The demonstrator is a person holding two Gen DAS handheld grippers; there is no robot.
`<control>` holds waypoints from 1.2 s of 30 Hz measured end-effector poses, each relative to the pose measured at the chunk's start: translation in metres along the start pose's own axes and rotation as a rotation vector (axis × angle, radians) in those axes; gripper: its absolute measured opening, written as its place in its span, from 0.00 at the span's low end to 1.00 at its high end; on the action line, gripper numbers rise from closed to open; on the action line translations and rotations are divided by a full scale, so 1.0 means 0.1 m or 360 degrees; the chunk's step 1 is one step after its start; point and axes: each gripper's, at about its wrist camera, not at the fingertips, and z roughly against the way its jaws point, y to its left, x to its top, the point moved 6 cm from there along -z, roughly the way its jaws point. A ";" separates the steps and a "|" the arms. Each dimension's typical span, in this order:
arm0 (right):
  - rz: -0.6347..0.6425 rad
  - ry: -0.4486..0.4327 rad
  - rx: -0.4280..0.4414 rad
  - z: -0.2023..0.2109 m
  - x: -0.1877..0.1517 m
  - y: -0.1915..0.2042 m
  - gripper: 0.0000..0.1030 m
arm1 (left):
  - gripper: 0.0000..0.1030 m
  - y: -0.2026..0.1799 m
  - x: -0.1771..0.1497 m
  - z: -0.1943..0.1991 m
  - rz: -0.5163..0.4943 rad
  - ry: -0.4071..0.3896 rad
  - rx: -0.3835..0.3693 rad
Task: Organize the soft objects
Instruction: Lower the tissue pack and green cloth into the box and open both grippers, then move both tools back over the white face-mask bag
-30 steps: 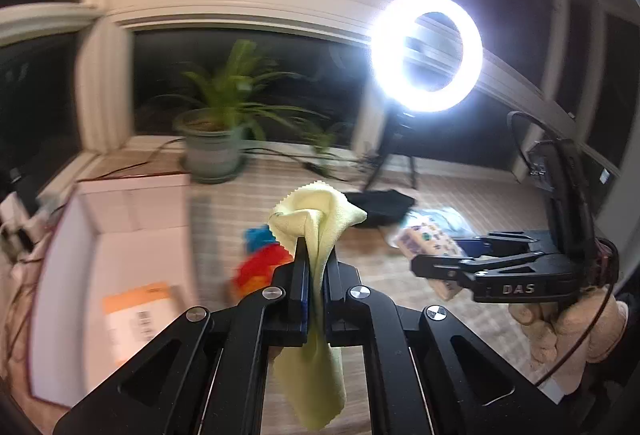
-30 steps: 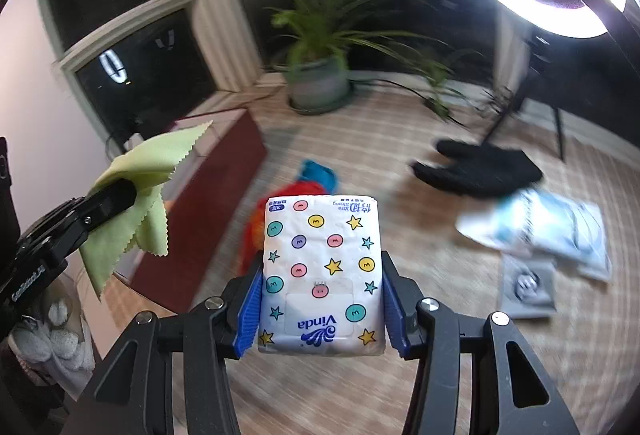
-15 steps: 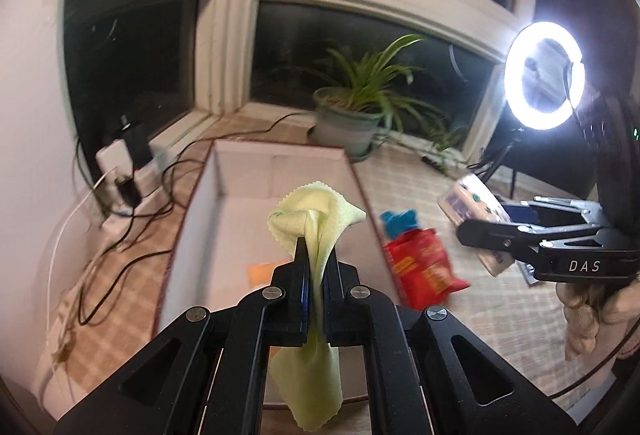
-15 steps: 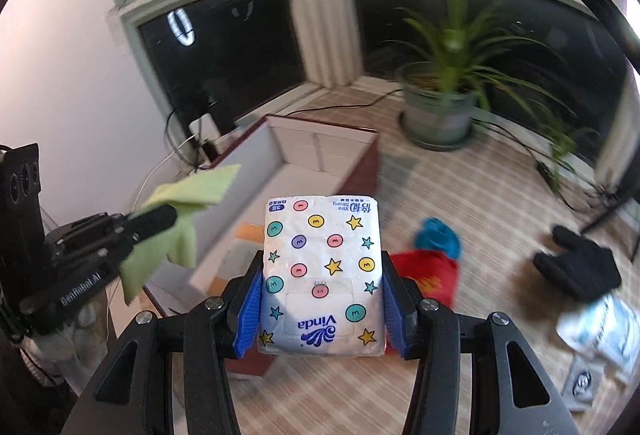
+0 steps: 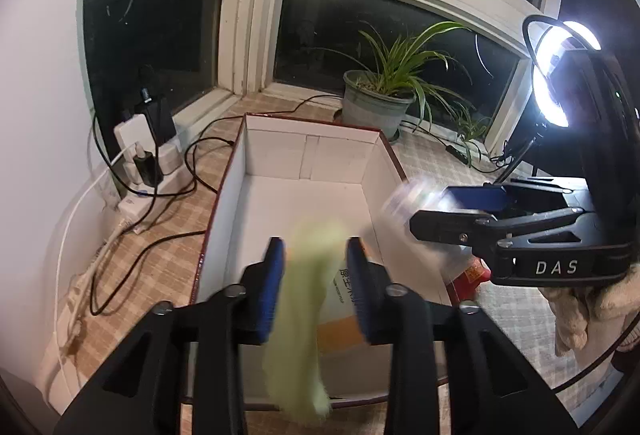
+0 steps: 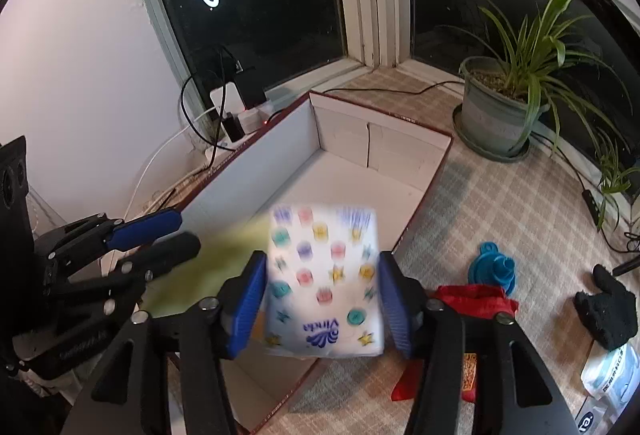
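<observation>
Now both over open white-lined box for drop-in: left hand-held gripper spread wide, blurred yellow-green cloth loose between pads; right hand-held gripper also parted, star-and-dot printed Vinda tissue pack blurred between fingers, apparently released, above near right wall.

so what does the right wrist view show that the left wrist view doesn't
Only the right wrist view: the blue funnel, black glove, and the tissue pack between the open right claw, pattern readable. Only the left wrist view: the ring light itself and the orange label on the box floor. Both: the box, plant, chargers, red bag, and the blurred yellow cloth dropping from the open left claw.
</observation>
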 end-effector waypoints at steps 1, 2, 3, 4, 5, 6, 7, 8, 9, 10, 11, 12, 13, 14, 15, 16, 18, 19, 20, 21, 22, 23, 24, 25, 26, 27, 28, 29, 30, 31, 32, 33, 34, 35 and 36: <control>-0.0007 -0.0011 -0.0001 0.02 0.02 0.00 0.59 | 0.42 0.01 0.01 0.01 -0.0001 -0.0007 0.0004; -0.0018 -0.0019 0.0007 0.03 0.04 0.00 0.61 | 0.44 0.01 0.01 0.03 0.0004 -0.0013 0.0006; -0.0036 -0.0027 0.0020 0.04 0.05 -0.01 0.61 | 0.44 0.02 0.02 0.05 0.0011 -0.0019 0.0009; -0.0052 -0.0030 0.0032 0.06 0.07 -0.02 0.61 | 0.44 0.04 0.02 0.07 0.0019 -0.0025 0.0015; -0.0061 -0.0032 0.0041 0.07 0.08 -0.02 0.61 | 0.44 0.05 0.03 0.08 0.0026 -0.0027 0.0017; -0.0065 -0.0036 0.0045 0.09 0.08 -0.03 0.62 | 0.44 0.05 0.03 0.10 0.0036 -0.0030 0.0017; -0.0064 -0.0039 0.0043 0.11 0.08 -0.03 0.62 | 0.44 0.06 0.03 0.11 0.0043 -0.0031 0.0019; -0.0062 -0.0044 0.0040 0.13 0.08 -0.03 0.62 | 0.44 0.06 0.03 0.13 0.0046 -0.0035 0.0022; -0.0062 -0.0048 0.0039 0.15 0.08 -0.03 0.62 | 0.44 0.06 0.03 0.15 0.0048 -0.0038 0.0025; -0.0067 -0.0053 0.0043 0.17 0.07 -0.04 0.62 | 0.44 0.05 0.03 0.16 0.0050 -0.0043 0.0024; -0.0074 -0.0058 0.0046 0.19 0.06 -0.05 0.62 | 0.44 0.04 0.03 0.18 0.0053 -0.0049 0.0021; -0.0085 -0.0062 0.0049 0.22 0.03 -0.06 0.62 | 0.44 0.03 0.04 0.20 0.0055 -0.0052 0.0020; -0.0096 -0.0066 0.0049 0.24 0.01 -0.08 0.62 | 0.44 0.01 0.04 0.22 0.0058 -0.0057 0.0018; -0.0101 -0.0067 0.0049 0.26 -0.01 -0.09 0.62 | 0.44 -0.01 0.04 0.23 0.0061 -0.0061 0.0013; -0.0107 -0.0070 0.0048 0.29 -0.04 -0.11 0.62 | 0.44 -0.03 0.05 0.25 0.0065 -0.0063 0.0007; -0.0112 -0.0074 0.0044 0.32 -0.07 -0.13 0.62 | 0.44 -0.06 0.05 0.26 0.0069 -0.0067 0.0000; -0.0132 -0.0094 0.0040 0.41 -0.13 -0.20 0.62 | 0.44 -0.13 0.06 0.29 0.0074 -0.0075 -0.0015; -0.0148 -0.0105 0.0036 0.46 -0.16 -0.24 0.62 | 0.44 -0.16 0.06 0.30 0.0076 -0.0079 -0.0025; -0.0166 -0.0117 0.0032 0.52 -0.20 -0.29 0.62 | 0.44 -0.21 0.06 0.31 0.0077 -0.0081 -0.0037; -0.0189 -0.0134 0.0026 0.58 -0.25 -0.36 0.62 | 0.44 -0.25 0.07 0.31 0.0076 -0.0080 -0.0049; -0.0201 -0.0142 0.0019 0.62 -0.28 -0.40 0.62 | 0.44 -0.30 0.07 0.31 0.0074 -0.0079 -0.0063; -0.0219 -0.0150 0.0007 0.69 -0.33 -0.48 0.62 | 0.44 -0.36 0.07 0.31 0.0070 -0.0080 -0.0079; -0.0231 -0.0153 -0.0003 0.74 -0.37 -0.54 0.62 | 0.44 -0.42 0.07 0.31 0.0066 -0.0079 -0.0092; -0.0247 -0.0157 -0.0015 0.78 -0.42 -0.60 0.62 | 0.44 -0.49 0.07 0.31 0.0058 -0.0078 -0.0107; -0.0267 -0.0165 -0.0024 0.84 -0.48 -0.68 0.62 | 0.44 -0.54 0.07 0.31 0.0053 -0.0078 -0.0117; -0.0296 -0.0173 -0.0031 0.90 -0.54 -0.77 0.62 | 0.44 -0.61 0.07 0.31 0.0048 -0.0080 -0.0133; -0.0321 -0.0179 -0.0041 0.96 -0.60 -0.85 0.62 | 0.44 -0.67 0.07 0.30 0.0043 -0.0079 -0.0147; -0.0346 -0.0186 -0.0054 1.02 -0.66 -0.93 0.62 | 0.44 -0.74 0.06 0.29 0.0039 -0.0075 -0.0161; -0.0369 -0.0199 -0.0069 1.09 -0.73 -1.03 0.62 | 0.44 -0.81 0.06 0.27 0.0034 -0.0068 -0.0175; -0.0386 -0.0209 -0.0084 1.15 -0.79 -1.11 0.62 | 0.44 -0.88 0.05 0.26 0.0030 -0.0062 -0.0193; -0.0403 -0.0218 -0.0105 1.22 -0.86 -1.20 0.62 | 0.44 -0.95 0.05 0.25 0.0028 -0.0057 -0.0217; -0.0422 -0.0227 -0.0127 1.29 -0.94 -1.29 0.61 | 0.44 -1.03 0.04 0.23 0.0042 -0.0056 -0.0236; -0.0452 -0.0242 -0.0145 1.39 -1.04 -1.42 0.61 | 0.44 -1.10 0.03 0.22 0.0040 -0.0050 -0.0253; -0.0471 -0.0252 -0.0154 1.44 -1.10 -1.49 0.61 | 0.44 -1.19 0.02 0.20 0.0036 -0.0043 -0.0269; -0.0500 -0.0262 -0.0170 1.53 -1.19 -1.61 0.61 | 0.44 -1.28 0.00 0.17 0.0028 -0.0034 -0.0285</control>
